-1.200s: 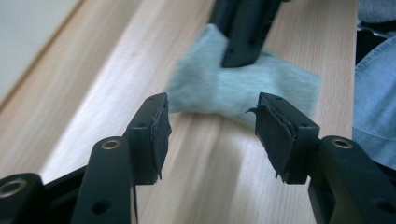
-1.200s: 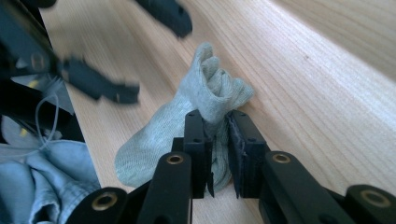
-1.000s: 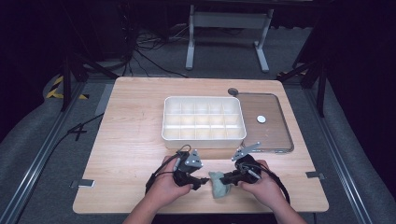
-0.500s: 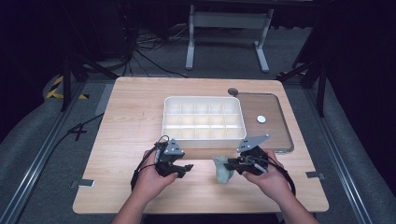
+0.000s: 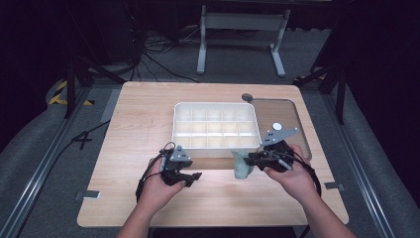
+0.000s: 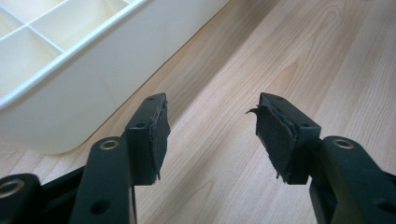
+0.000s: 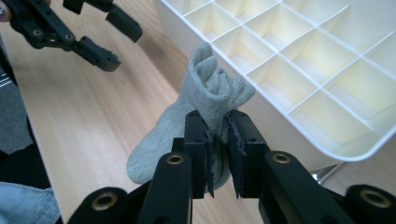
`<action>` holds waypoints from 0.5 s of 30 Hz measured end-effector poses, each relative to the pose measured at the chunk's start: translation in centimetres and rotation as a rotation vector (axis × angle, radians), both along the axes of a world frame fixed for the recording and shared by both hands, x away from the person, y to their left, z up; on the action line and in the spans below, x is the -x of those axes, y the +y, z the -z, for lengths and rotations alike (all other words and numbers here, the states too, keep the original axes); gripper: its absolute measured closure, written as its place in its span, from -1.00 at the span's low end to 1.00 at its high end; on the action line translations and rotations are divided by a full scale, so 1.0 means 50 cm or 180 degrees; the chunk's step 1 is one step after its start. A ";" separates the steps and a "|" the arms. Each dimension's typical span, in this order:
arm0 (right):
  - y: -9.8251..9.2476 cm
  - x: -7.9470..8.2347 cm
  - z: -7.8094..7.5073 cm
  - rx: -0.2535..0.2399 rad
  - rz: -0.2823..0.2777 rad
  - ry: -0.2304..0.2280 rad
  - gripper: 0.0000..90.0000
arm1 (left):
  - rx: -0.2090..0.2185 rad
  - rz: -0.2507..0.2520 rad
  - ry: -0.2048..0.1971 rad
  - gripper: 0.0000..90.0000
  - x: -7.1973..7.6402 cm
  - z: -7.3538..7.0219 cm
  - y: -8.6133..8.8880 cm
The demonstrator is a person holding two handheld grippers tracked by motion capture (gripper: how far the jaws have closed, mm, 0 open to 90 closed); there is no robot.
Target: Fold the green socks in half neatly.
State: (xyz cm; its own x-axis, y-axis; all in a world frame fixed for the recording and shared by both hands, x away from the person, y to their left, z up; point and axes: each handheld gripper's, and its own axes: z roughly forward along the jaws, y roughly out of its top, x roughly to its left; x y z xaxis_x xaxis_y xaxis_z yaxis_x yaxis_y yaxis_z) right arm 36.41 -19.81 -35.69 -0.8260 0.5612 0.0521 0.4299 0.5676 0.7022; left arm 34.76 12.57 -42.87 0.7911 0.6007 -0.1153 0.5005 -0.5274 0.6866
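Since a second earlier the two hands had parted: the right gripper (image 5: 253, 159) had come up off the bench (image 5: 138, 129) with the grey sock (image 5: 242, 165) and moved toward the near right corner of the divided tray (image 5: 216, 125), while the left gripper (image 5: 190, 178) had slid left, away from the sock.

Largest to smallest:
- Bench: light wood, carrying the white divided tray at centre and a clear lid (image 5: 289, 119) lying flat just right of it.
- Tray: open grid of compartments, the visible ones bare in the right gripper view.
- Sock: bunched, pinched near its folded top, the rest hanging down. It sat just in front of the tray's near wall, at the right corner; the high view could not settle whether it still touched the bench.
- Right jaws: nearly together, clamped on the sock's fabric.
- Left jaws: wide apart with nothing between them, low over bare wood, the tray's near left corner (image 6: 60, 93) just beside them.
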 end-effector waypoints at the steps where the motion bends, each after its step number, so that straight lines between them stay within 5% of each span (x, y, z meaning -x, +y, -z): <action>1: 0.000 0.000 0.000 0.0000 0.0000 0.0000 0.74 | -0.0016 0.0017 -0.0003 0.00 -0.002 0.000 0.001; 15: -0.023 -0.033 -0.023 0.0158 0.0160 -0.0275 0.74 | 0.0006 0.0015 0.0029 0.01 -0.008 0.000 -0.003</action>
